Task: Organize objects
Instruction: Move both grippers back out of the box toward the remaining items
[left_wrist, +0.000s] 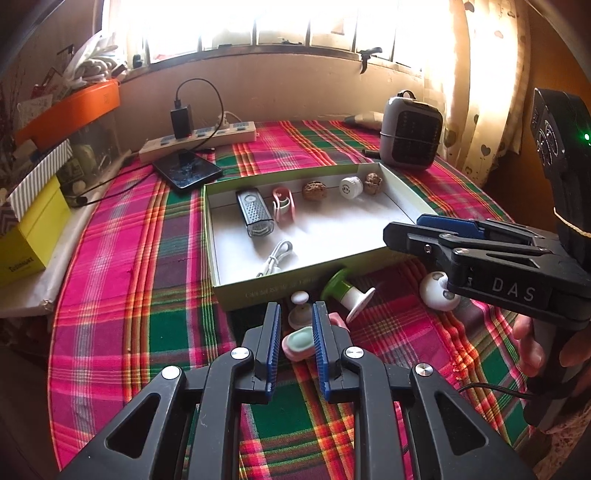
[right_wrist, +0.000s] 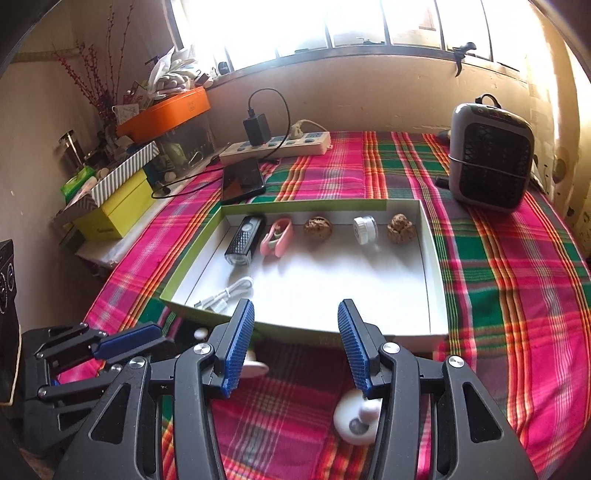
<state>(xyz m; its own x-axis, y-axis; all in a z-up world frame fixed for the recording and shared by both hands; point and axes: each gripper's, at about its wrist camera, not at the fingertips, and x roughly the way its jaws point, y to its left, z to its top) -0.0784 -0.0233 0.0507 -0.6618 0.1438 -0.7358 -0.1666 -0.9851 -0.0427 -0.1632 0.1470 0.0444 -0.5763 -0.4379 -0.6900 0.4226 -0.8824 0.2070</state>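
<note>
Small objects (left_wrist: 349, 297) are lying loose on the plaid tablecloth (left_wrist: 129, 266) before the box (right_wrist: 436, 258); left gripper (left_wrist: 295, 325) is clasping a pink-and-mint piece (left_wrist: 297, 341), right gripper (right_wrist: 295, 332) is gaping empty. Inside the box are sitting a bike light (right_wrist: 243, 236), walnuts (right_wrist: 317, 228), a cable (right_wrist: 225, 293). Beyond, a heater (right_wrist: 489, 155) is standing under the window.

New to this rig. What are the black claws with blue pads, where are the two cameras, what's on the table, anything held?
No robot: a person holds a two-finger gripper in each hand, with a fisheye camera on each looking along its fingers. One picture is from the left gripper, the other from the right gripper. On the plaid tablecloth sits a shallow box holding a bike light, pink clip, two walnuts, a white cap and a cable. The left gripper's jaws frame a small pink-and-green case; contact is unclear. The right gripper is open and empty.
</note>
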